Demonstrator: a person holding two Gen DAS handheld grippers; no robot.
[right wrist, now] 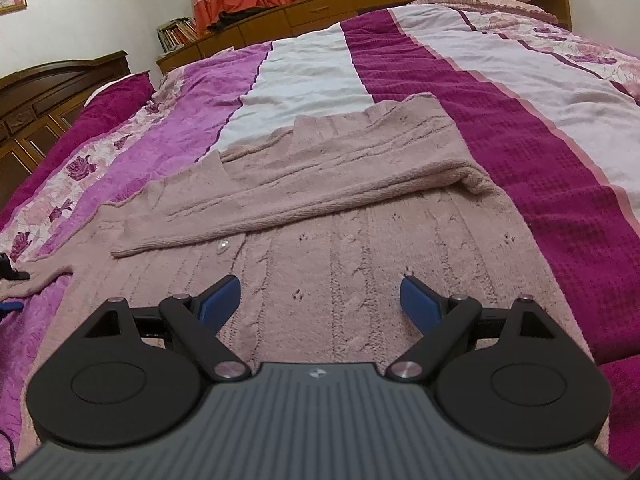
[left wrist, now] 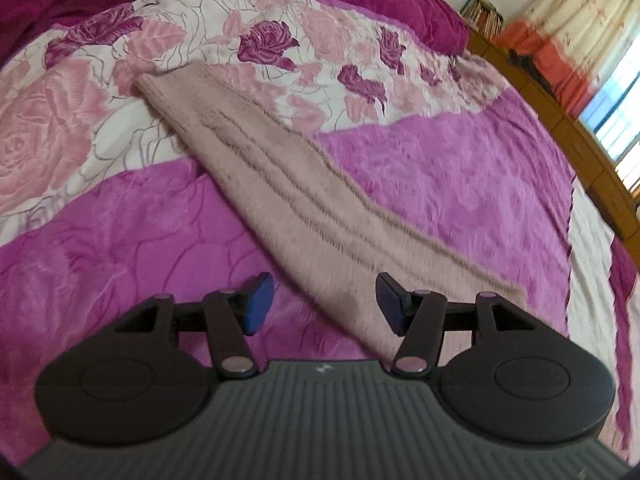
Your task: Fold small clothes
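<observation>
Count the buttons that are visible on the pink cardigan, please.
1. A pale button sits on the cardigan front, just below the folded sleeve. That sleeve may hide others.

The left gripper (left wrist: 326, 302) points downward with its blue pads (left wrist: 259, 303) parted and nothing pressed between them. The right gripper (right wrist: 320, 306) also tilts down, its jaws spread wider, gripping nothing.
</observation>
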